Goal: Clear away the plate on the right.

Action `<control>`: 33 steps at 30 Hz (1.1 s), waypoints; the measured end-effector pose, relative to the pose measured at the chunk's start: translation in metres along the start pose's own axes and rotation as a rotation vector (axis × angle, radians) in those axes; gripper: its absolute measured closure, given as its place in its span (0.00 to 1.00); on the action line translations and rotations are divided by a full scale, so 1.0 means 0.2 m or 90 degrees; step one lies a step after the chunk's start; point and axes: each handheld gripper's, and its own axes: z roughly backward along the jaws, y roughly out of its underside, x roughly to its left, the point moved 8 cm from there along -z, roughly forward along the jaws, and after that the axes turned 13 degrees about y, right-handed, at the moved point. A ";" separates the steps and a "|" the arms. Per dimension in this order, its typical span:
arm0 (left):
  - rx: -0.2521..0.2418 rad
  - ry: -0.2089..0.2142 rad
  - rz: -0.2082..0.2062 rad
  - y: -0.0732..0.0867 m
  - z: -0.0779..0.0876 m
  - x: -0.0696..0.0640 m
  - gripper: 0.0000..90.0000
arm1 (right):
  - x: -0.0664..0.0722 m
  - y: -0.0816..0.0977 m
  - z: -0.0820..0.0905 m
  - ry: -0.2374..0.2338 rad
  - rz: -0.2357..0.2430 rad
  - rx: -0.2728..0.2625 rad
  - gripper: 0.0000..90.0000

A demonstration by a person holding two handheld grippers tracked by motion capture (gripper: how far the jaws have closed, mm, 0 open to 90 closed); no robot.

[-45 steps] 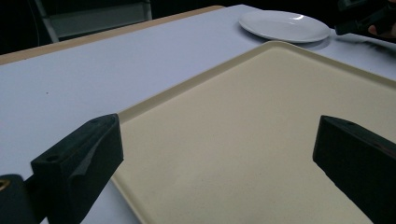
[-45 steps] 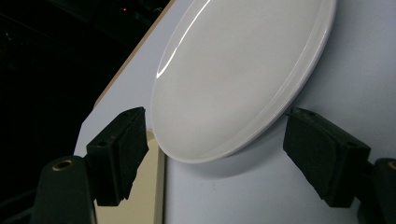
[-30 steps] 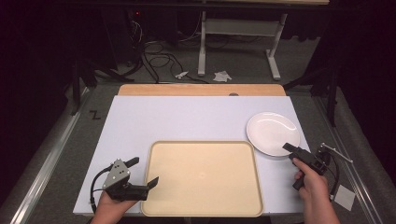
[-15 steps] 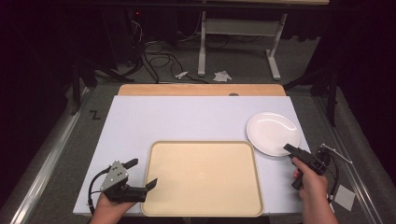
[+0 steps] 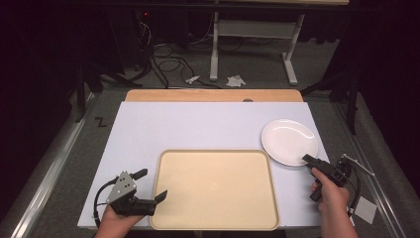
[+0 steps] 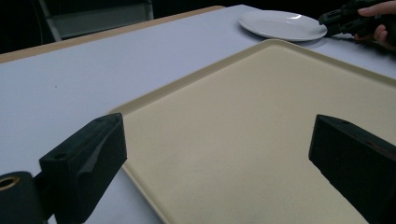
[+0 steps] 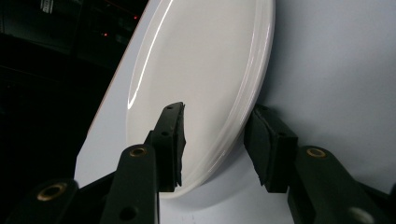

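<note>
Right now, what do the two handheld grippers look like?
Both are black two-jaw tools. The left gripper carries a grey three-cornered plate with small holes on top and a looping black cable. The right gripper trails a black cable too; brass-coloured pivot pins mark its blocky jaws. No sleeves visible.

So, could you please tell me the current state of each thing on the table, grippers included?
White plate: flat on the table, empty, its near rim between the right gripper's jaws.
Tray: flat, empty.
Left gripper: open, jaws spread over the tray's left edge.
Right gripper: open, jaws straddling the plate's rim, not yet clamped.
</note>
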 end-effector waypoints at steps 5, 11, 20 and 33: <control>0.002 0.004 -0.002 0.00 0.00 -0.01 0.07 | 0.00 -0.01 -0.01 -0.003 -0.013 0.001 0.67; 0.003 0.008 -0.004 0.00 -0.01 -0.01 0.08 | -0.01 -0.03 -0.01 -0.011 -0.040 0.005 0.67; 0.006 0.013 -0.008 0.00 -0.01 -0.02 0.08 | 0.00 -0.03 -0.02 -0.008 -0.032 0.002 0.67; 0.003 0.012 -0.011 0.00 -0.01 -0.02 0.09 | -0.01 -0.03 -0.03 -0.008 -0.068 0.005 0.74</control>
